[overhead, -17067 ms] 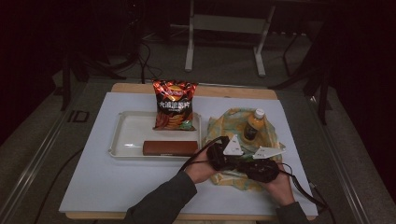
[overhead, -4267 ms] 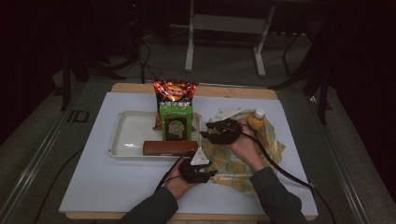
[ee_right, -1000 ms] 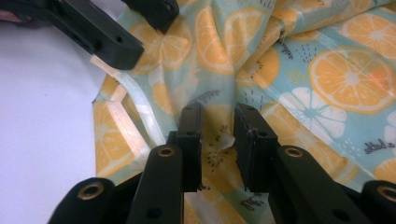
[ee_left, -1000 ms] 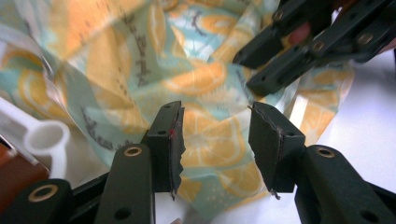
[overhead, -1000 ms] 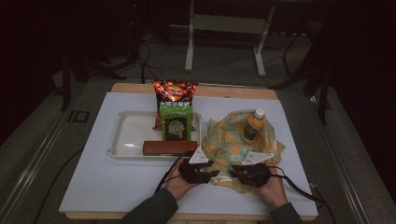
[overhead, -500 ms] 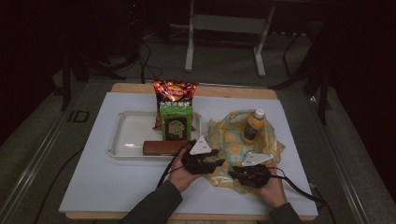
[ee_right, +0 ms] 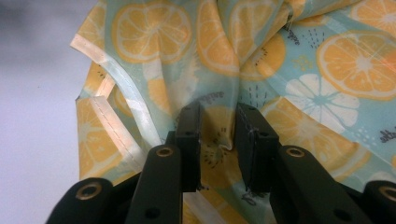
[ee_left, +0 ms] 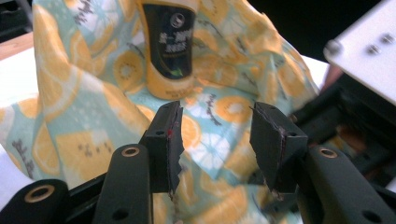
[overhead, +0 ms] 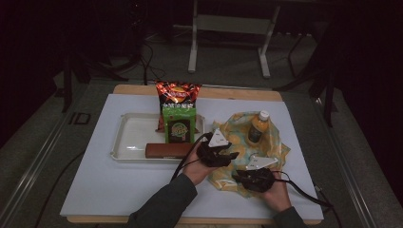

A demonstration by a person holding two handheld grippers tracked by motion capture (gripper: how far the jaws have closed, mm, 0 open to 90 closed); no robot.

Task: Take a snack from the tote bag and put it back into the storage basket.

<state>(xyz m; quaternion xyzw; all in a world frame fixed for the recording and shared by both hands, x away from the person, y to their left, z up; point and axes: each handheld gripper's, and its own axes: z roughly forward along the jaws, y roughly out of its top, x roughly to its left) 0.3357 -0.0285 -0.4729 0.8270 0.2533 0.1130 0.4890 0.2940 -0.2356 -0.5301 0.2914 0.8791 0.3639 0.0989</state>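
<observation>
The citrus-print cloth point(overhead: 237, 159) is lying spread and rumpled on the right half of the white surface point(overhead: 95, 190), just right of the tray point(overhead: 130, 137), with an orange juice bottle point(overhead: 258, 127) standing upright on its far part. In the left claw view the same bottle point(ee_left: 170, 46) is rising from the cloth point(ee_left: 88, 107) straight ahead of the jaws.

The right claw point(ee_right: 218, 140) is closing on the cloth's near edge: in the right claw view its jaws are standing only a narrow gap apart with a raised fold of the fabric point(ee_right: 219, 60) between them, and the hemmed border is running off to the left. In the high view this right claw point(overhead: 241, 179) is sitting at the cloth's near side, held by the person's right hand point(overhead: 275, 192).

The left claw point(ee_left: 217, 135) is hovering over the cloth with its jaws spread wide and nothing between them. In the high view the left claw point(overhead: 230, 156) is poised at the cloth's left edge, just beside the tray's near right corner.

On the tray a green snack packet point(overhead: 179, 124) is standing in front of a red chip bag point(overhead: 178, 95), and a brown bar point(overhead: 168, 150) is lying along the tray's near rim.
</observation>
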